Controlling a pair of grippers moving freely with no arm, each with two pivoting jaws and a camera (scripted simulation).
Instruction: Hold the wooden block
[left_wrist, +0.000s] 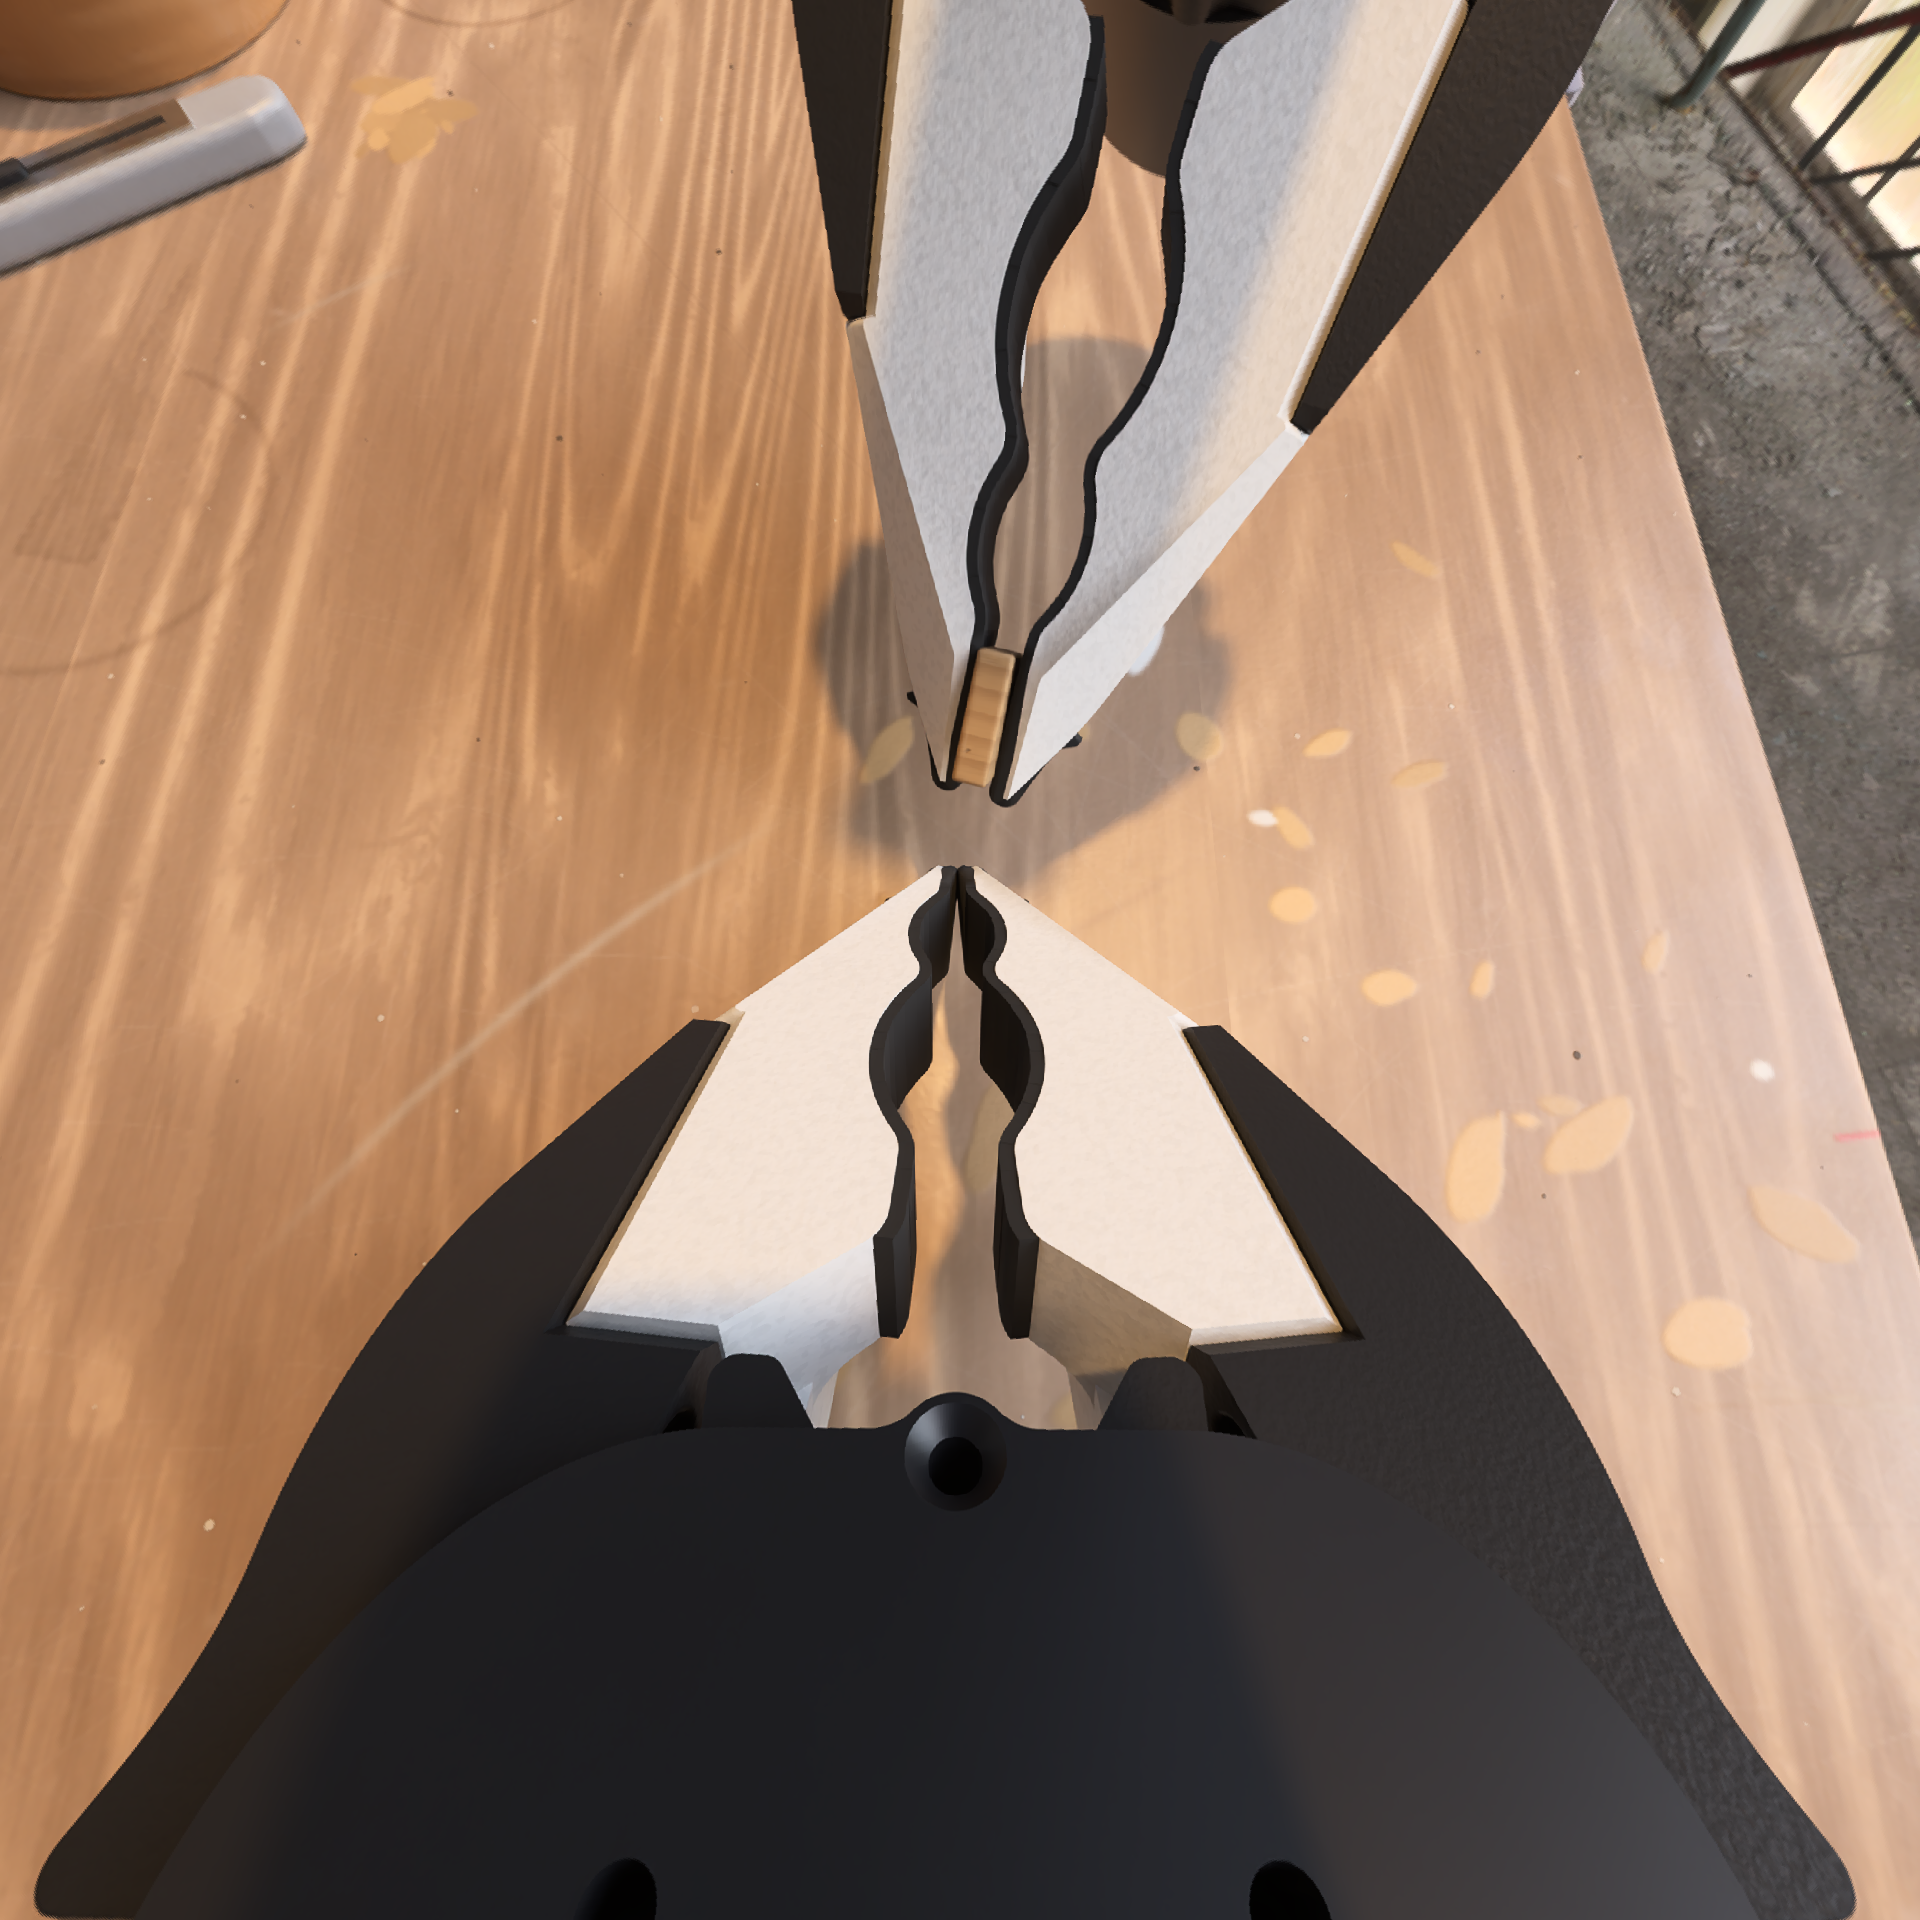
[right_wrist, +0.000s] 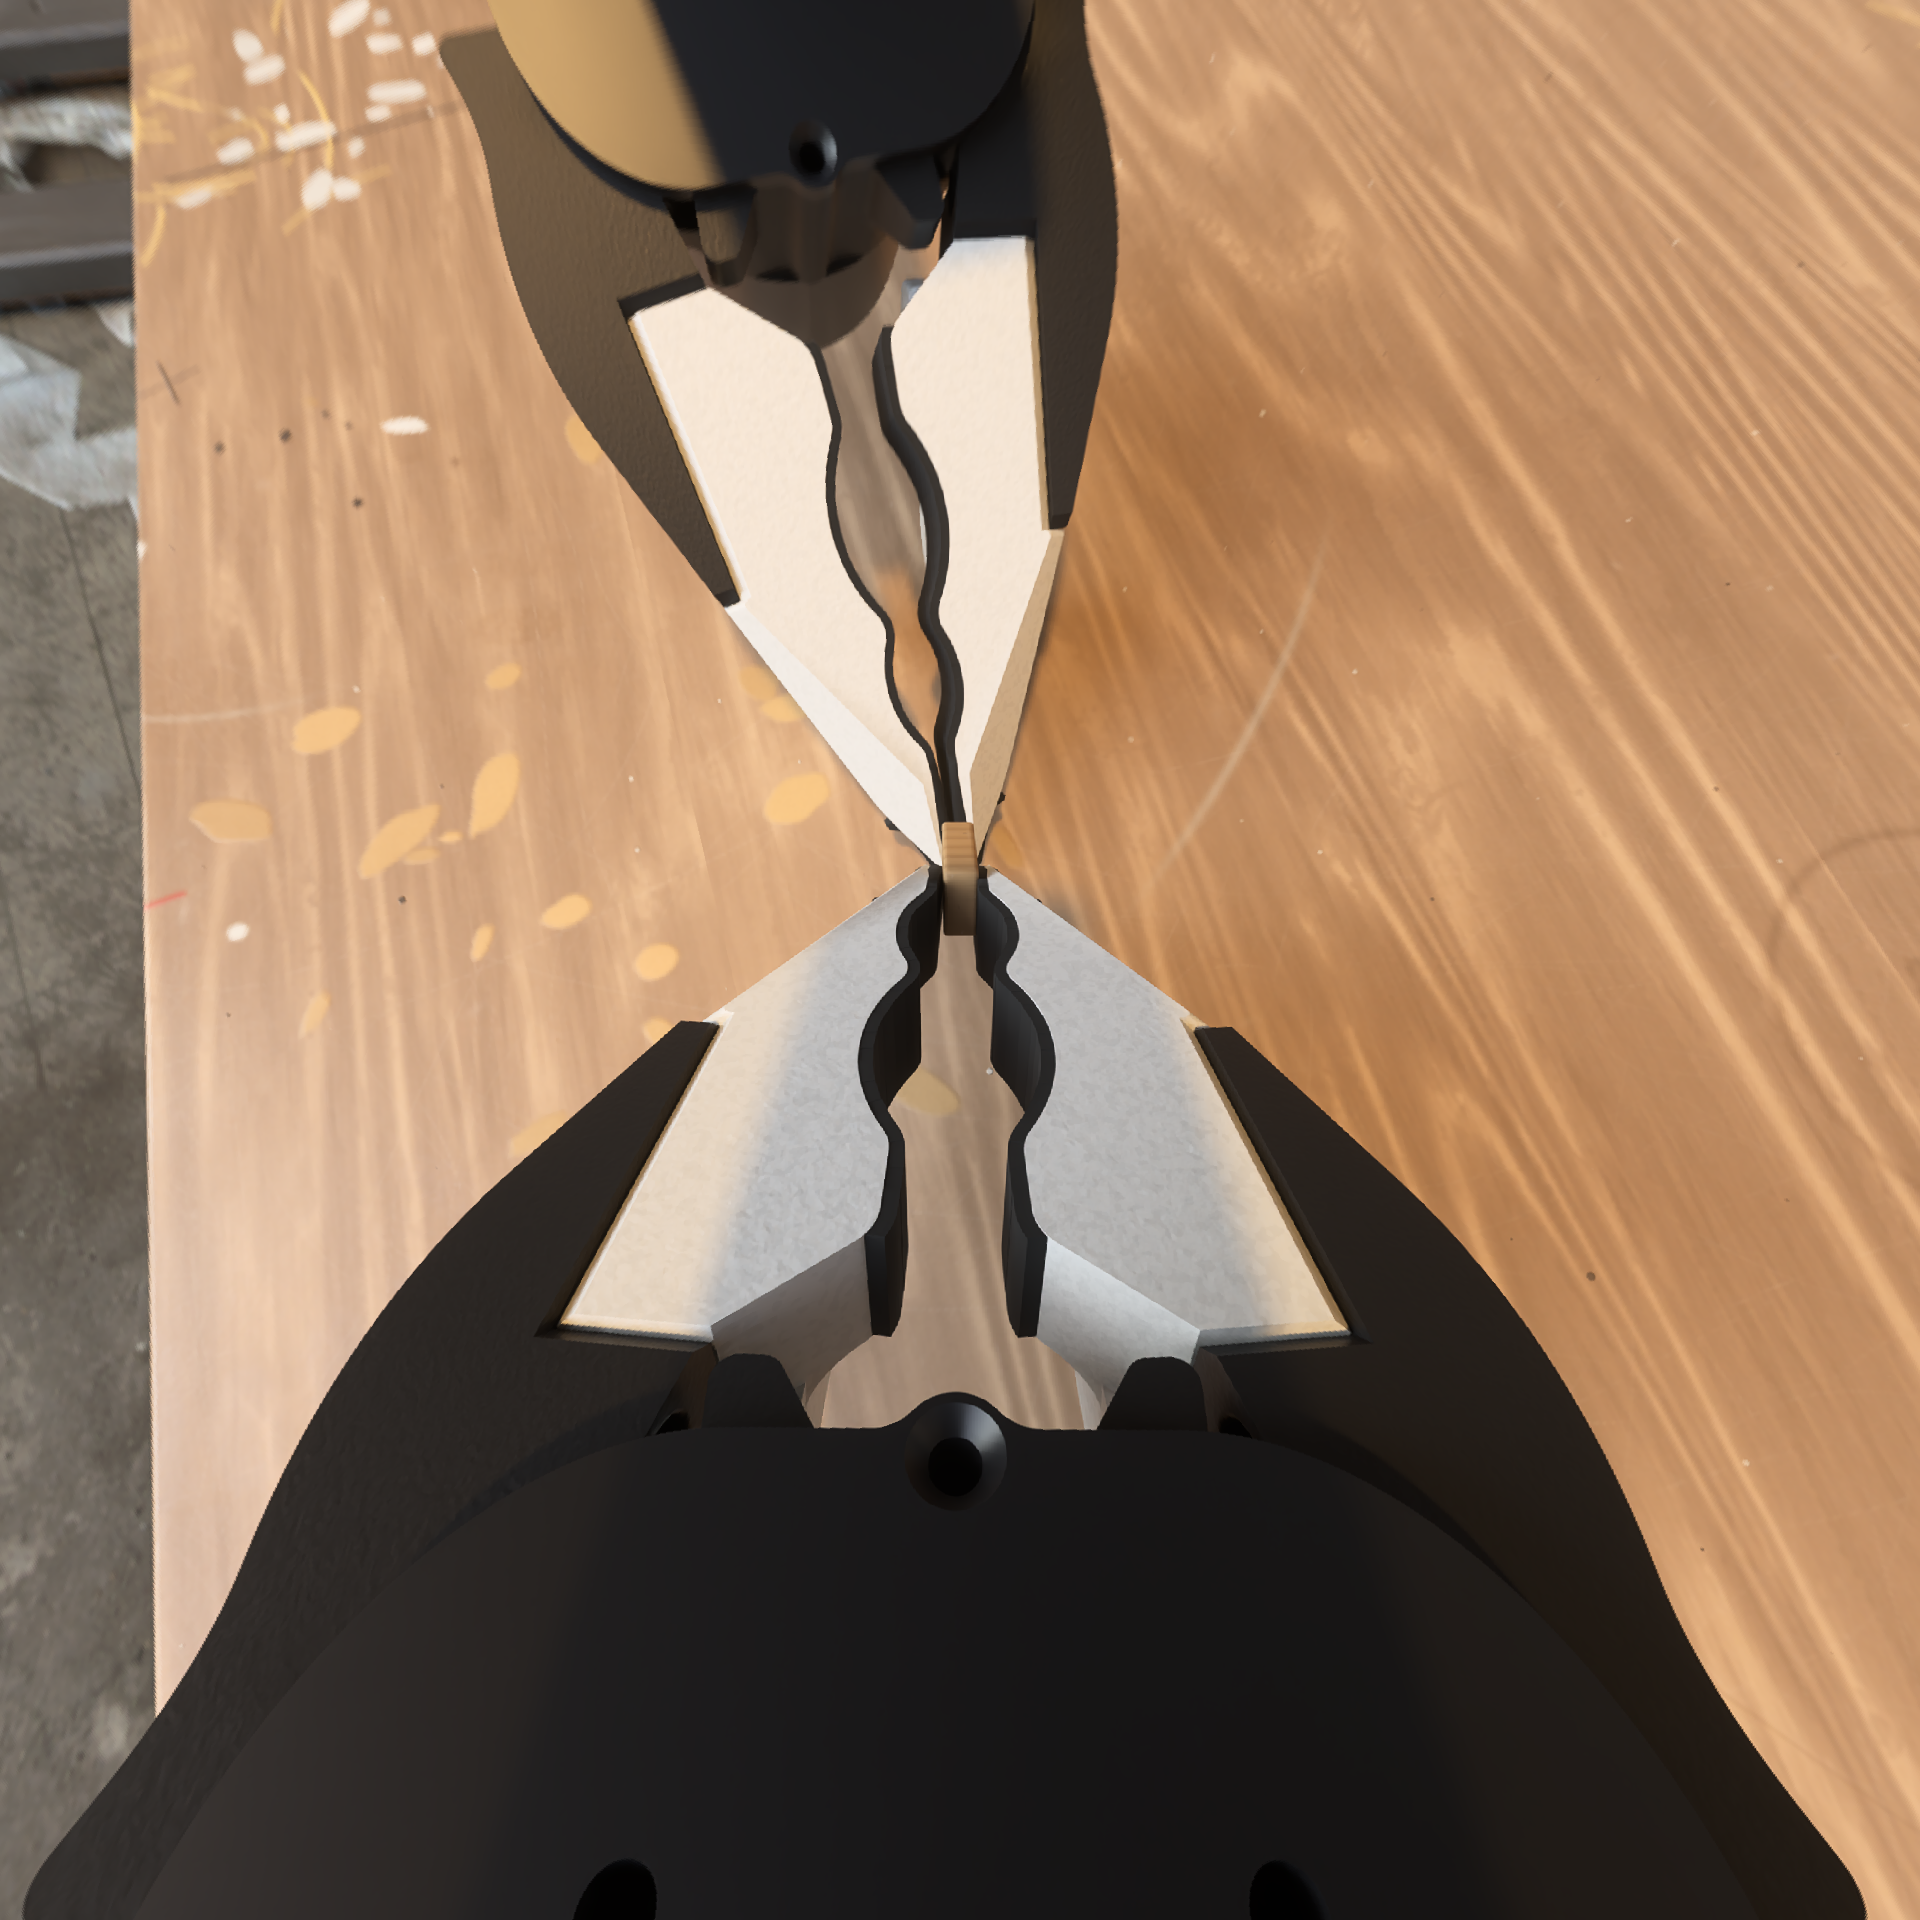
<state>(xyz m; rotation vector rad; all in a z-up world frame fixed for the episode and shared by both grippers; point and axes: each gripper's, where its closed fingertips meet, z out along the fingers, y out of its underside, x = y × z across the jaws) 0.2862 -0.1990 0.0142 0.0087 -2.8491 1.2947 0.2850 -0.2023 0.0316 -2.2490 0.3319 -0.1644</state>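
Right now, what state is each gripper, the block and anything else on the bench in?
right gripper: shut on the wooden block, at its fingertips.
wooden block: pinched on edge, held above the table.
left gripper: shut, empty, tips just short of the block.
utility knife: lying flat on the table, untouched; blade cannot be told.

Small tan wooden block (left_wrist: 983, 717), upright, off the table.
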